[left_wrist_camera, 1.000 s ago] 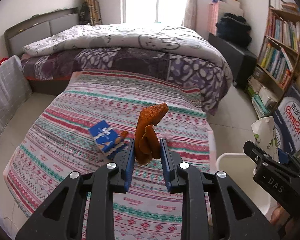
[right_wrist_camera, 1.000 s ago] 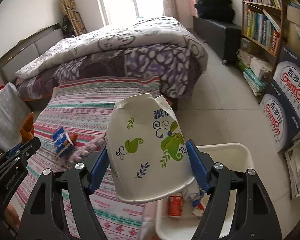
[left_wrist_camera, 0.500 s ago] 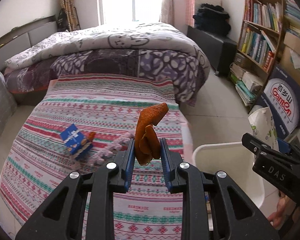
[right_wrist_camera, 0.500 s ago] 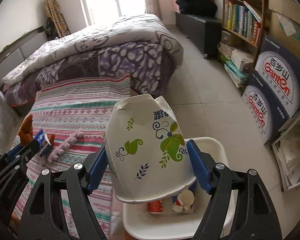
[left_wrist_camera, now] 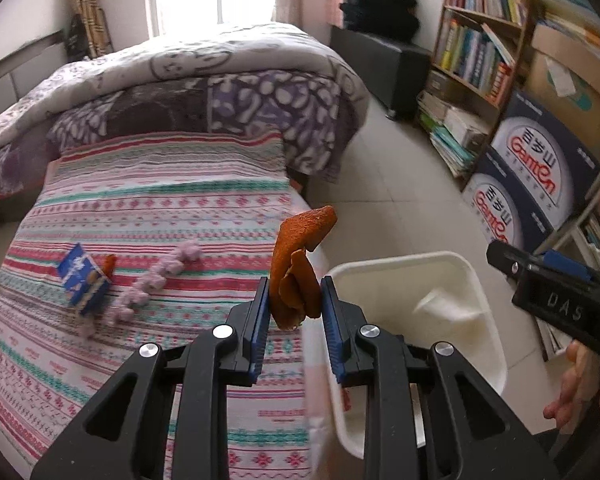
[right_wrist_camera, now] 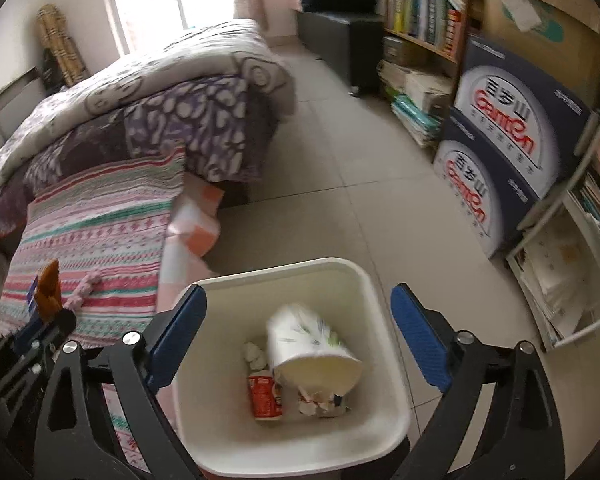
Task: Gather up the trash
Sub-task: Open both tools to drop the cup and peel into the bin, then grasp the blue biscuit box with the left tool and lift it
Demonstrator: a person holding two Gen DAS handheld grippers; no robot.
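Note:
My left gripper (left_wrist_camera: 294,312) is shut on an orange peel (left_wrist_camera: 296,264) and holds it above the bed's edge, just left of the white trash bin (left_wrist_camera: 476,280). My right gripper (right_wrist_camera: 298,340) is open and empty above the bin (right_wrist_camera: 364,276). A white paper cup with a leaf print (right_wrist_camera: 312,352) lies blurred inside the bin on a red can (right_wrist_camera: 264,396) and crumpled paper. On the striped bedspread (left_wrist_camera: 160,208) lie a blue carton (left_wrist_camera: 82,280) and a pink knitted strip (left_wrist_camera: 152,284).
The bin stands on the tiled floor (right_wrist_camera: 380,208) beside the bed. A folded quilt (left_wrist_camera: 204,68) covers the bed's far end. A bookshelf (left_wrist_camera: 480,52) and stacked blue boxes (left_wrist_camera: 532,176) line the right wall. A person's hand (left_wrist_camera: 576,396) holds the right gripper.
My right gripper has opened and let go of the paper cup, which now falls into the bin. Both grippers have moved right toward the bin, the left still holding the peel.

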